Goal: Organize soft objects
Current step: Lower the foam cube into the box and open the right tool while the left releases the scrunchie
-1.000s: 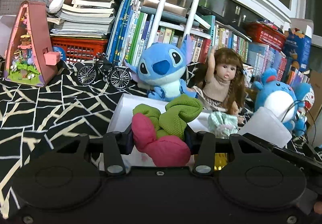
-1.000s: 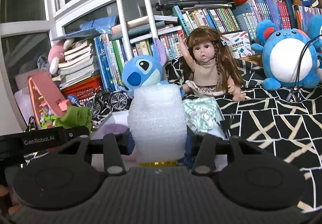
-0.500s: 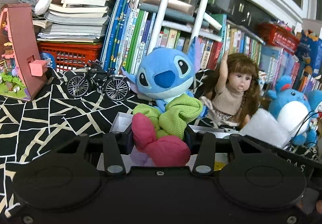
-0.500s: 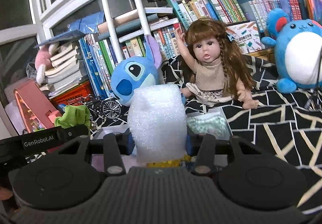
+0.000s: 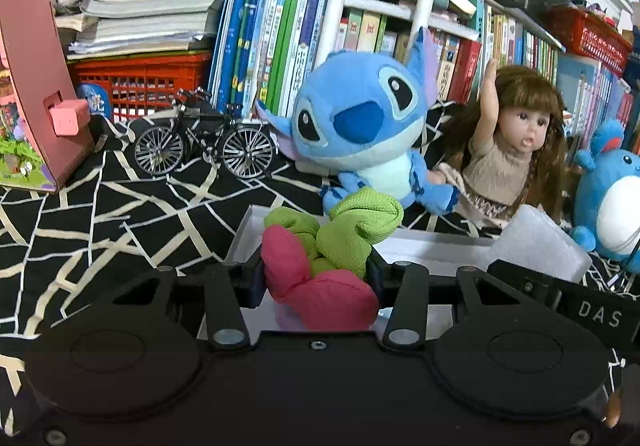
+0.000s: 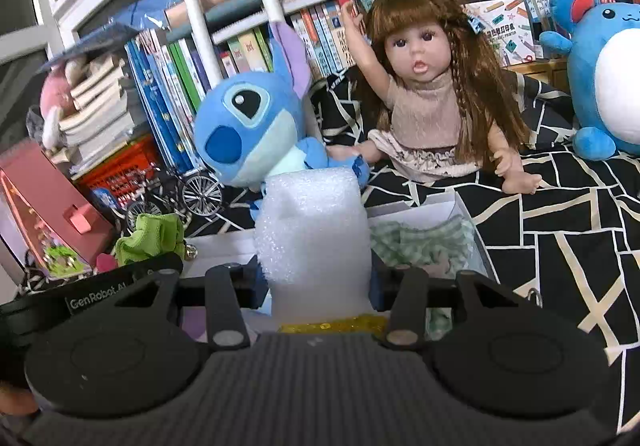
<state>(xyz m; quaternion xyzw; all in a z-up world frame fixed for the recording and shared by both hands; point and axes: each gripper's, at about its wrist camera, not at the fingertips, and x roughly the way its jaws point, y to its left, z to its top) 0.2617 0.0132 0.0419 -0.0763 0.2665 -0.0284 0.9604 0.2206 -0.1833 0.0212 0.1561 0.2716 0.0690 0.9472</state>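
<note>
two soft items in hand over white box (image 6: pixel 460 211): left gripper (image 5: pixel 316 278) fingers clamped on green-pink cloth toy (image 5: pixel 332 250), right gripper (image 6: pixel 316 286) on foam block (image 6: pixel 314 234); checked cloth (image 6: pixel 424 242) already inside, both unplaced

Even indoor light, colours vivid; strong fisheye bending at edges; centre sharp, corners slightly soft.

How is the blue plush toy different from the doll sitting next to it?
The blue plush toy is fuzzy blue with big ears; the doll has long brown hair and a beige dress. The doll raises one arm high; the plush toy's arms stay low. Both sit on the black patterned cloth before the books.
</note>
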